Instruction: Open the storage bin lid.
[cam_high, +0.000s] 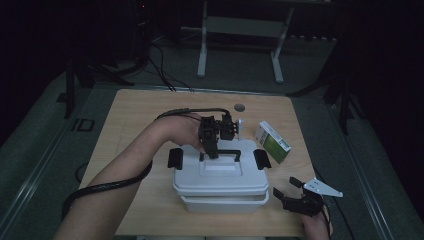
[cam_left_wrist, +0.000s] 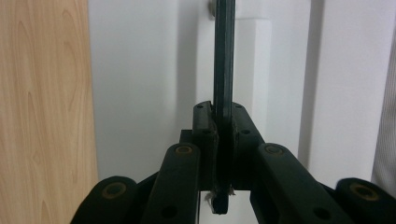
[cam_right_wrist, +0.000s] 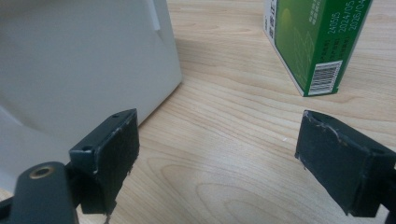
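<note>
- Your left gripper (cam_high: 212, 150) sits over the lid (cam_high: 220, 172) of the white box (cam_high: 220, 187), fingers (cam_left_wrist: 205, 126) clenched on the black handle (cam_left_wrist: 223, 56).
- In the left gripper view the handle runs straight up from between the finger pads, a thin dark bar against the white lid (cam_left_wrist: 140, 84); its lower end pokes out below the pads.
- To the left of those fingers a strip of wood worktop (cam_left_wrist: 42, 112) shows past the lid's edge.
- Black latches (cam_high: 175, 158) stand at both ends of the box, one each side of your left fingers.
- Your right gripper (cam_high: 292, 192) rests low on the worktop (cam_high: 140, 115), just beside the box's right front corner; fingers (cam_right_wrist: 109, 149) released, spread wide, nothing between them.
- In the right gripper view, the box wall (cam_right_wrist: 79, 60) sits ahead of the left finger, close but apart.
- A green and white carton (cam_right_wrist: 313, 42) stands on the worktop (cam_right_wrist: 224, 140) ahead of the right finger, barcode facing you; from above the carton (cam_high: 272, 141) lies just right of the box.
- A cable (cam_high: 110, 186) trails across your left forearm.
</note>
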